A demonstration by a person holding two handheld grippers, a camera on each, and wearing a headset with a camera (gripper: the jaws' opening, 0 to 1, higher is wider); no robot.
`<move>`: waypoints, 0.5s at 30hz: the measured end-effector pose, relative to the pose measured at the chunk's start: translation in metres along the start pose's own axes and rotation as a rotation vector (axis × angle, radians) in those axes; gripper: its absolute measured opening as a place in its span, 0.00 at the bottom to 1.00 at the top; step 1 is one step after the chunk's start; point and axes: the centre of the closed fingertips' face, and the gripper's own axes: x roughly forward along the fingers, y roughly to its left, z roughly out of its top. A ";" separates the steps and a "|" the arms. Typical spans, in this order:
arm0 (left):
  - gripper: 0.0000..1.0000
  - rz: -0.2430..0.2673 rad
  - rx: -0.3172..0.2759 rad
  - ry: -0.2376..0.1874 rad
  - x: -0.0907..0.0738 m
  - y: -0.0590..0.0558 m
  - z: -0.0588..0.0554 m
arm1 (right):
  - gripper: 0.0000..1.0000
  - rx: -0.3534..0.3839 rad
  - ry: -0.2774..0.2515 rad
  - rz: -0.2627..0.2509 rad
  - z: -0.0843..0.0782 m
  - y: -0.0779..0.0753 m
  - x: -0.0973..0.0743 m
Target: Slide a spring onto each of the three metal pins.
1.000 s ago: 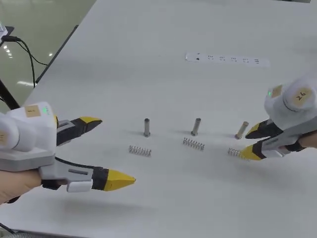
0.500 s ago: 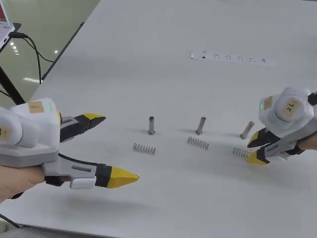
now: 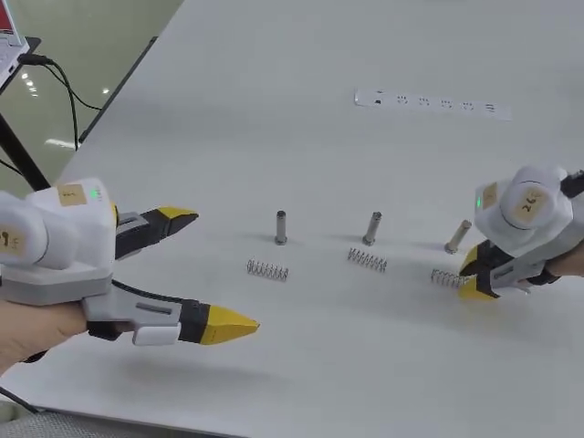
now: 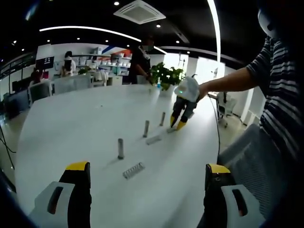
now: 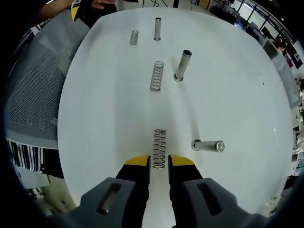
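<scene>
Right tool (image 3: 473, 278) lowered, own view shows jaws flanking spring (image 5: 160, 142), perhaps pinching, left tool (image 3: 212, 269) apart

Each hand carries a gripper of the same build. The left gripper (image 3: 212, 269), at 8 o'clock in the head view, has a rounded white housing with a lit green light (image 3: 94, 192) beside a tan sticker (image 3: 68, 194). Its 2 jaws are grey and black with pointed yellow tips, and each grey jaw body has an oblong slot. The right gripper (image 3: 472, 278), at 3 o'clock, matches it, and its sticker bears dark scrawled characters. At 3 o'clock in the left gripper view the person wears a short-sleeved top (image 4: 280, 104) with dark and pale stripes.
</scene>
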 end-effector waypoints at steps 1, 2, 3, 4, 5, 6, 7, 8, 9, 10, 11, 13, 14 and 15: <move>0.98 -0.001 0.000 0.000 0.000 0.000 0.000 | 0.11 0.001 0.001 0.004 0.000 0.001 0.000; 0.98 -0.002 0.001 0.001 0.000 -0.001 0.000 | 0.11 0.003 0.003 0.009 -0.001 0.002 0.001; 0.98 -0.003 0.002 0.001 0.001 -0.001 0.000 | 0.10 0.003 0.003 0.005 -0.001 0.002 0.002; 0.98 -0.005 0.002 0.001 0.001 -0.001 0.001 | 0.09 0.001 0.007 0.005 -0.002 0.002 0.003; 0.98 -0.006 0.002 0.000 0.001 -0.002 0.001 | 0.09 0.005 0.007 0.005 -0.003 0.002 0.003; 0.98 -0.007 0.000 -0.001 0.002 -0.002 0.002 | 0.08 0.020 -0.010 0.004 -0.001 0.002 0.003; 0.98 -0.008 0.000 -0.001 0.002 -0.002 0.002 | 0.08 0.020 -0.009 0.000 -0.001 0.001 0.002; 0.98 -0.010 0.002 0.000 0.003 -0.003 0.002 | 0.08 0.016 -0.010 0.000 -0.001 0.002 0.002; 0.98 -0.012 0.004 0.002 0.003 -0.004 0.002 | 0.08 0.016 -0.011 -0.001 -0.001 0.002 0.002; 0.98 -0.015 0.006 0.002 0.004 -0.005 0.002 | 0.08 0.014 -0.007 -0.001 -0.002 0.004 0.001; 0.98 -0.017 0.005 0.002 0.004 -0.005 0.002 | 0.08 0.006 -0.011 -0.004 -0.001 0.005 0.000; 0.98 -0.020 0.005 0.002 0.006 -0.007 0.002 | 0.08 0.008 -0.024 -0.005 0.001 0.007 -0.003; 0.98 -0.023 0.004 0.004 0.006 -0.008 0.001 | 0.08 0.009 -0.028 -0.007 0.002 0.007 -0.004; 0.98 -0.026 0.005 0.006 0.007 -0.009 0.001 | 0.08 0.010 -0.032 -0.009 0.004 0.008 -0.006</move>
